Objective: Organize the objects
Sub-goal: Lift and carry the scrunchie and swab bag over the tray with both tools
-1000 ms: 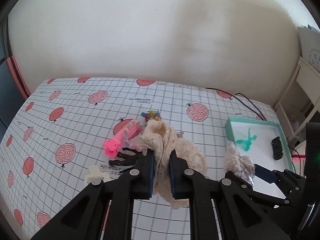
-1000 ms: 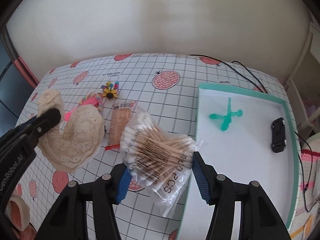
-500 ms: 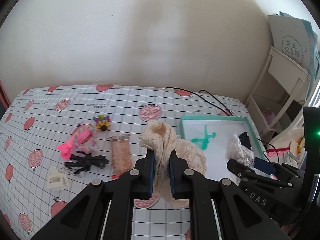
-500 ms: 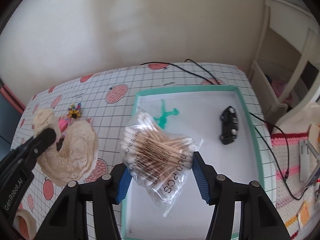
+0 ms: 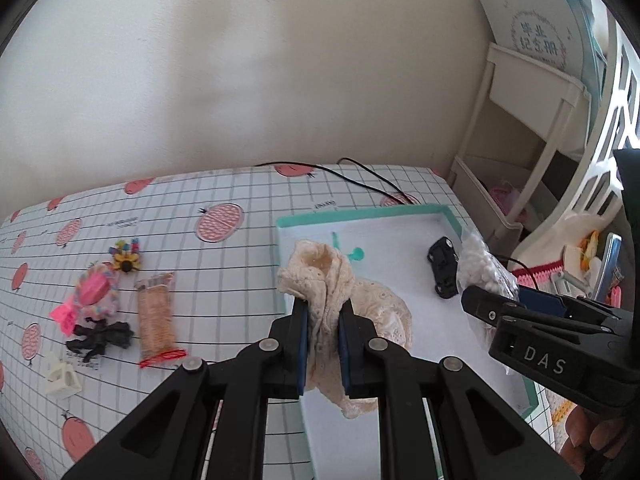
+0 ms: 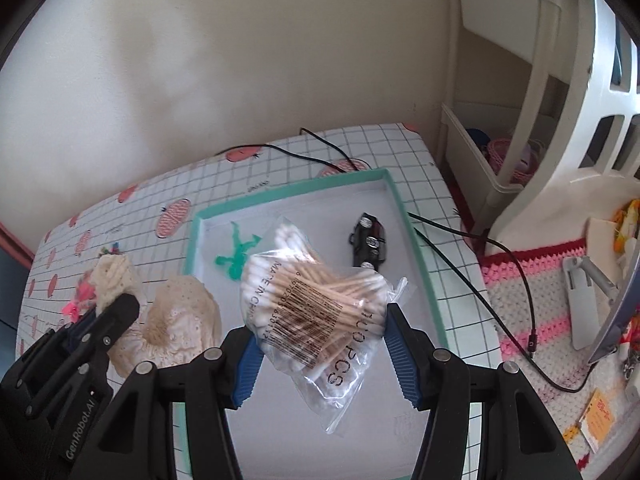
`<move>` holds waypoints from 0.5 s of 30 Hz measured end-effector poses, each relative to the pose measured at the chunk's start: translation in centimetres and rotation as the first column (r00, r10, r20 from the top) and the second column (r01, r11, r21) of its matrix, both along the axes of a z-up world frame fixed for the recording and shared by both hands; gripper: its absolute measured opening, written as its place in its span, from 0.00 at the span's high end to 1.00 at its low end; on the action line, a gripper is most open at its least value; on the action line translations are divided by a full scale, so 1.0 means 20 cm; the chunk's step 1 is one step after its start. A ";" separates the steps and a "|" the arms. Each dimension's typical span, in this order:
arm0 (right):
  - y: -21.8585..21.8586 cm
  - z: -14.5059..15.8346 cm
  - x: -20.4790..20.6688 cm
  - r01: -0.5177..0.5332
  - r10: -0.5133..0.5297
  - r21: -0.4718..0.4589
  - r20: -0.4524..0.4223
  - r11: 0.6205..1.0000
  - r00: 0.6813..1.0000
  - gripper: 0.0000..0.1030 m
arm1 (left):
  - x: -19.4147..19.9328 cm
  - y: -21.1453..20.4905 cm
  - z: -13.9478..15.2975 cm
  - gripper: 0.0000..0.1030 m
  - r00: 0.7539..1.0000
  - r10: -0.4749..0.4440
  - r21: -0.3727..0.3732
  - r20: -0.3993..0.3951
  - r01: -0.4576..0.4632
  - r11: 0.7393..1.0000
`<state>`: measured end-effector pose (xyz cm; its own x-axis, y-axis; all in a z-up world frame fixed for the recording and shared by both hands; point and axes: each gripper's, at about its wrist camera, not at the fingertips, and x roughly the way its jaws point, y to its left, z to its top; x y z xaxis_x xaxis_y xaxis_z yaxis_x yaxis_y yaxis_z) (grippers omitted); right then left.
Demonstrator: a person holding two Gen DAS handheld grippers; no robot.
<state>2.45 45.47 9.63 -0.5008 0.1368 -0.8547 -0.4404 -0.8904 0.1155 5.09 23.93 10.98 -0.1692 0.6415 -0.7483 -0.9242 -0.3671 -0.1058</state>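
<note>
Left wrist view, left to right: small white clip [image 5: 62, 376], black hair clip [image 5: 100, 336], pink hair tie [image 5: 94, 294], snack packet [image 5: 156, 316] loose on gridded tablecloth [image 5: 224, 280]. Left gripper [image 5: 323, 320] clamped on cream lace cloth [image 5: 340, 312], hung over teal tray [image 5: 360, 213] edge; lower folds hidden behind fingers. Green figure [image 5: 354, 254] mostly covered. Black toy car [image 5: 443, 266] in tray. Right gripper [image 6: 320, 336] pinched bag of cotton swabs [image 6: 316, 308] above tray; bag hid tray floor beneath.
</note>
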 end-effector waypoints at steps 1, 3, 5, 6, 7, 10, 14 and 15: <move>0.02 -0.03 0.00 0.007 -0.007 -0.001 0.011 1.000 1.000 0.42 | 0.02 0.02 -0.02 0.87 1.000 -0.011 -0.008 0.001 0.011 1.000; 0.05 -0.07 0.00 0.019 -0.019 -0.010 0.029 1.000 0.999 0.42 | 0.04 0.04 -0.07 0.87 1.000 -0.025 -0.020 0.007 0.025 0.999; 0.07 -0.12 0.00 0.027 -0.026 -0.013 0.050 1.000 0.998 0.42 | 0.05 0.07 -0.12 0.87 0.999 -0.036 -0.042 0.014 0.037 0.998; 0.07 -0.14 0.00 0.030 -0.029 -0.010 0.058 0.999 0.998 0.42 | 0.06 0.08 -0.14 0.87 0.999 -0.040 -0.050 0.017 0.041 0.998; 0.08 -0.16 -0.01 0.032 -0.031 -0.009 0.067 0.999 0.997 0.42 | 0.06 0.09 -0.16 0.87 0.999 -0.044 -0.060 0.018 0.045 0.997; 0.09 -0.22 -0.02 0.035 -0.034 -0.016 0.087 0.999 0.996 0.42 | 0.06 0.10 -0.21 0.87 0.999 -0.045 -0.082 0.026 0.048 0.996; 0.09 -0.28 -0.03 0.032 -0.030 -0.018 0.113 0.999 0.993 0.42 | 0.05 0.11 -0.27 0.87 0.998 -0.045 -0.110 0.036 0.049 0.993; 0.09 -0.30 -0.04 0.030 -0.028 -0.017 0.120 0.999 0.992 0.42 | 0.05 0.12 -0.28 0.87 0.998 -0.047 -0.115 0.037 0.051 0.992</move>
